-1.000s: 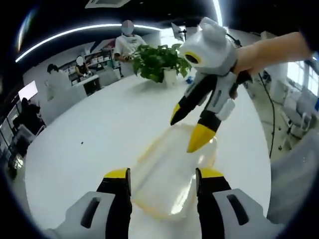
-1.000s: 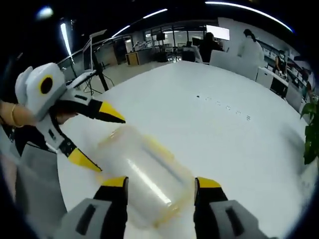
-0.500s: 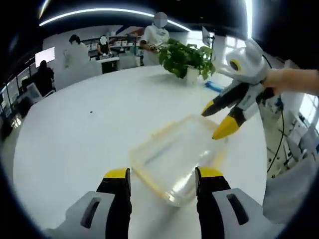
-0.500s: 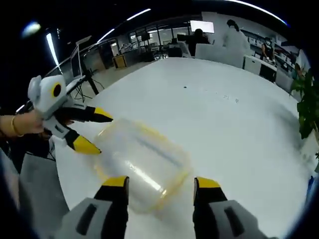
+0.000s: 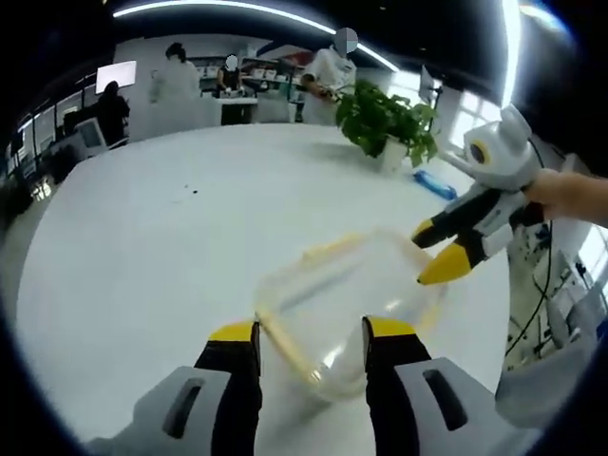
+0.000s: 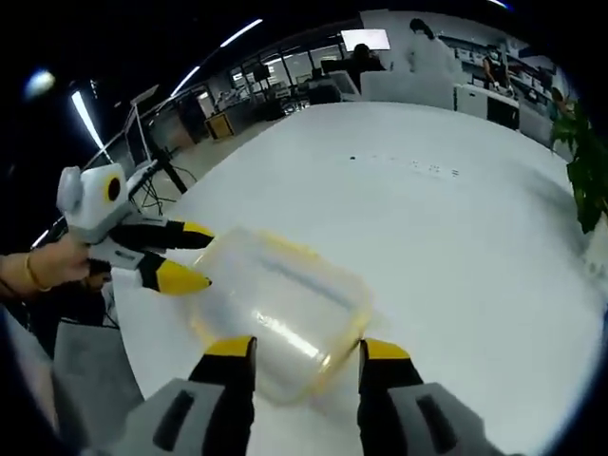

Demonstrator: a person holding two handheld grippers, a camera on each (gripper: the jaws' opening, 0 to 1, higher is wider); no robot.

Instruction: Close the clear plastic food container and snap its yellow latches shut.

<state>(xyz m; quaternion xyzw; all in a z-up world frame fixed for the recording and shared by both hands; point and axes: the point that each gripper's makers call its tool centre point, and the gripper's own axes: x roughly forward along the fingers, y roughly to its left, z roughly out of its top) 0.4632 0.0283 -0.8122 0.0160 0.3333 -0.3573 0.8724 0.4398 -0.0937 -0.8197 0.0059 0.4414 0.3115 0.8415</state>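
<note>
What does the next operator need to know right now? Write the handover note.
Left gripper: open, fingers straddling one end of the clear container, not clamped.
Right gripper: open, its fingers at the opposite end.
Container: lies on the white table, lid seemingly resting on it, yellow trim around the rim; a potted plant stands farther back.
Done: both grippers are lined up at its ends.
Left: press the lid fully down and snap the yellow latches; whether any is already shut cannot be told.

Items counted on one white tabletop (image 5: 142, 247)

One clear food container (image 5: 342, 299), two grippers, left (image 5: 309, 334) and right (image 6: 302, 349), one potted plant (image 5: 388, 122) and one blue object (image 5: 433, 184) are seen.
</note>
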